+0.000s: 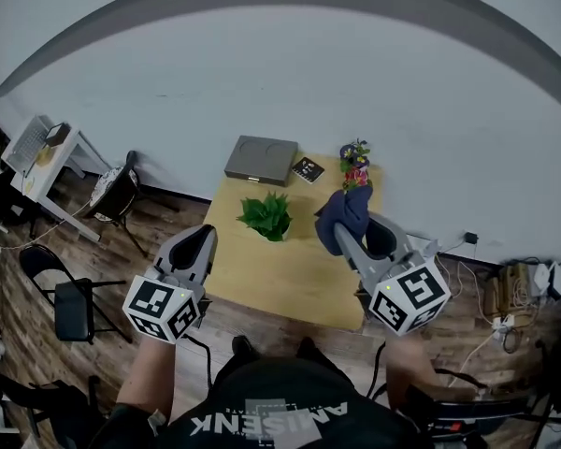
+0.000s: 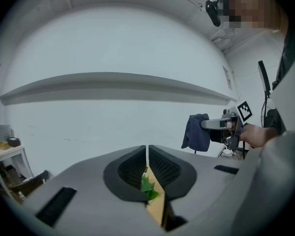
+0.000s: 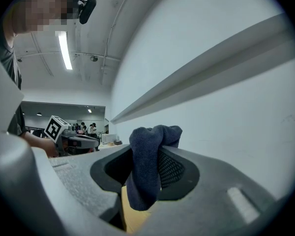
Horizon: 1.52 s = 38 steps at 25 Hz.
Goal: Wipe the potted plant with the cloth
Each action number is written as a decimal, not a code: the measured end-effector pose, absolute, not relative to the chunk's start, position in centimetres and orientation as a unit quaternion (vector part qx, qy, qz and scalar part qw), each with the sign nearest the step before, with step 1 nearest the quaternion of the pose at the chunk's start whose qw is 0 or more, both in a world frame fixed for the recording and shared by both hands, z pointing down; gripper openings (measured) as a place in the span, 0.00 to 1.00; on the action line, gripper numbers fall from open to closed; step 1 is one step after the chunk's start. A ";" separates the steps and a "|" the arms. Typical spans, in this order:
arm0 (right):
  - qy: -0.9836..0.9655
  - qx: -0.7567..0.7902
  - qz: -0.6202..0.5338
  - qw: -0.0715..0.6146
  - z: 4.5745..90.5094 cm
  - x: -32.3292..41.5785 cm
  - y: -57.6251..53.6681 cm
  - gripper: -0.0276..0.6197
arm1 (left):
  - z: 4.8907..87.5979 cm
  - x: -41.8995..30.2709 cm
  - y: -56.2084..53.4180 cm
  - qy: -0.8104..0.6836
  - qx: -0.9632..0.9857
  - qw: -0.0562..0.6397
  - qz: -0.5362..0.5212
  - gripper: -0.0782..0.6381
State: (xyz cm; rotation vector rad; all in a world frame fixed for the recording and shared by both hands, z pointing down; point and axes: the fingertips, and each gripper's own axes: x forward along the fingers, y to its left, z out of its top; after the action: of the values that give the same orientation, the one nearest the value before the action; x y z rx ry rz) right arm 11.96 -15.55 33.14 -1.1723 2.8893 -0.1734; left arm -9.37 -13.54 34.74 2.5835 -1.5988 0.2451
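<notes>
Two hand-held grippers, one per hand, both held over the near half of one wooden counter [image 1: 280, 283]. On that counter, counted: one leafy green potted plant [image 1: 267, 216] near the middle, one flower pot [image 1: 354, 165] with colourful blooms at the far right corner, one grey tray [image 1: 261, 159] at the far edge, and one small black marker card [image 1: 308, 169] just beside the tray. One dark blue cloth [image 1: 344, 209], not lying on the counter but carried. Off to the left on the floor: one folding chair [image 1: 61, 293], one other dark chair [image 1: 117, 190] and one white side table [image 1: 51, 162]. Left hand-held gripper [image 1: 201, 237]: closed, jaws meeting with only a hairline seam at the tips, nothing pinched; green leaves visible through the lower gap in the left gripper view, lying beyond the jaws and not touched. Right hand-held gripper [image 3: 147, 154]: clamped on the cloth, with the fabric bunched over the tips and hanging down between the jaws. Cloth raised above the right side of the counter, near the flower pot and to the right of the potted plant, apart from its leaves.
</notes>
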 end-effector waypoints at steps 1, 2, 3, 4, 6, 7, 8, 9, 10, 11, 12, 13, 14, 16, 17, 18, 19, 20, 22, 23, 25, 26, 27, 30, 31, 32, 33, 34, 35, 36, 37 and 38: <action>0.923 -0.380 -0.054 0.007 33.1 11.8 -15.8 0.25 | 34.8 -9.6 -13.9 -0.520 0.849 0.047 0.079 0.11; 0.922 -0.383 -0.051 0.005 33.0 11.5 -15.9 0.25 | 34.8 -9.8 -14.2 -0.515 0.852 0.047 0.079 0.11; 0.921 -0.387 -0.049 0.003 32.9 11.2 -16.0 0.25 | 34.9 -9.9 -14.5 -0.510 0.855 0.046 0.079 0.11; 0.918 -0.393 -0.049 0.002 32.8 10.9 -16.1 0.25 | 34.9 -10.1 -14.7 -0.502 0.860 0.046 0.079 0.11; 0.912 -0.408 -0.048 0.001 32.7 10.3 -16.2 0.25 | 35.1 -10.3 -15.2 -0.481 0.872 0.047 0.082 0.16; 0.909 -0.415 -0.048 0.000 32.6 10.0 -16.3 0.25 | 35.2 -10.5 -15.5 -0.470 0.878 0.046 0.085 0.19; 0.906 -0.421 -0.049 0.000 32.6 9.6 -16.4 0.25 | 35.4 -10.7 -15.8 -0.460 0.882 0.045 0.088 0.19; 0.903 -0.426 -0.050 0.000 32.6 9.2 -16.6 0.25 | 35.5 -11.1 -16.2 -0.452 0.886 0.042 0.093 0.19; 0.901 -0.431 -0.051 0.000 32.7 8.9 -16.7 0.25 | 35.7 -11.4 -16.5 -0.445 0.889 0.037 0.099 0.19; 0.899 -0.435 -0.053 0.000 32.8 8.6 -16.7 0.25 | 36.0 -11.7 -16.7 -0.439 0.892 0.031 0.106 0.19; 0.896 -0.440 -0.055 -0.001 32.9 8.4 -16.7 0.25 | 36.2 -12.0 -16.9 -0.432 0.895 0.027 0.111 0.20; 0.894 -0.445 -0.056 -0.001 32.9 8.2 -16.7 0.25 | 36.4 -12.3 -17.1 -0.424 0.898 0.026 0.113 0.23; 0.891 -0.450 -0.056 -0.003 33.0 8.0 -16.7 0.25 | 36.5 -12.5 -17.3 -0.414 0.903 0.028 0.113 0.25; 0.887 -0.459 -0.057 -0.005 33.0 7.8 -16.9 0.25 | 36.9 -12.7 -17.8 -0.397 0.910 0.033 0.117 0.28; 0.884 -0.464 -0.057 -0.007 33.0 7.7 -16.9 0.25 | 37.1 -12.8 -18.0 -0.391 0.912 0.034 0.119 0.28; 0.882 -0.468 -0.058 -0.008 33.0 7.6 -17.0 0.25 | 37.3 -12.8 -18.2 -0.386 0.914 0.035 0.120 0.28; 0.880 -0.472 -0.058 -0.008 33.1 7.6 -17.0 0.25 | 37.5 -12.8 -18.4 -0.381 0.916 0.036 0.121 0.28; 0.878 -0.476 -0.059 -0.009 33.1 7.5 -17.1 0.25 | 37.8 -12.9 -18.6 -0.377 0.917 0.035 0.124 0.28; 0.874 -0.482 -0.063 -0.009 33.3 7.3 -17.0 0.25 | 38.6 -13.1 -18.9 -0.374 0.917 0.028 0.138 0.28; 0.872 -0.485 -0.064 -0.010 33.5 7.3 -17.0 0.25 | 39.2 -13.3 -19.2 -0.375 0.915 0.024 0.149 0.28; 0.870 -0.488 -0.064 -0.016 33.7 7.1 -17.1 0.25 | 40.7 -13.9 -19.9 -0.374 0.910 0.027 0.176 0.28; 0.869 -0.490 -0.064 -0.019 33.7 7.1 -17.1 0.25 | 41.6 -14.1 -20.1 -0.367 0.910 0.034 0.188 0.30; 0.867 -0.493 -0.066 -0.021 33.9 7.2 -17.0 0.25 | 42.4 -14.1 -20.2 -0.359 0.910 0.040 0.201 0.35; 0.861 -0.504 -0.069 -0.022 34.1 7.5 -17.0 0.25 | 44.6 -14.1 -20.6 -0.341 0.906 0.020 0.248 0.36; 0.859 -0.508 -0.069 -0.022 34.1 7.6 -17.0 0.25 | 45.2 -14.0 -20.6 -0.335 0.905 0.012 0.261 0.37; 0.856 -0.511 -0.068 -0.022 34.1 7.8 -17.0 0.25 | 45.7 -13.7 -20.7 -0.327 0.906 0.006 0.270 0.36; 0.854 -0.516 -0.068 -0.023 34.1 8.0 -17.0 0.25 | 46.2 -13.4 -20.7 -0.317 0.907 0.000 0.277 0.36; 0.851 -0.520 -0.070 -0.025 34.2 8.2 -17.0 0.25 | 46.8 -13.1 -20.6 -0.306 0.908 -0.007 0.287 0.36; 0.848 -0.524 -0.072 -0.025 34.3 8.4 -17.0 0.25 | 47.5 -12.8 -20.5 -0.295 0.907 -0.015 0.300 0.36; 0.845 -0.529 -0.075 -0.026 34.5 8.6 -16.9 0.25 | 48.3 -12.6 -20.4 -0.284 0.905 -0.025 0.314 0.36; 0.842 -0.533 -0.077 -0.026 34.7 8.7 -16.8 0.25 | 49.2 -12.5 -20.3 -0.274 0.903 -0.033 0.330 0.34; 0.840 -0.536 -0.080 -0.027 34.9 8.9 -16.6 0.25 | 50.3 -12.3 -20.1 -0.261 0.900 -0.040 0.346 0.34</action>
State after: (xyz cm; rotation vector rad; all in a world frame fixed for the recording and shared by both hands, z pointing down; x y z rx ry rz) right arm 8.86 -16.60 34.89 -1.7142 2.6849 -0.2553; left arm -12.26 -20.12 50.31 2.9022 -0.8420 1.1159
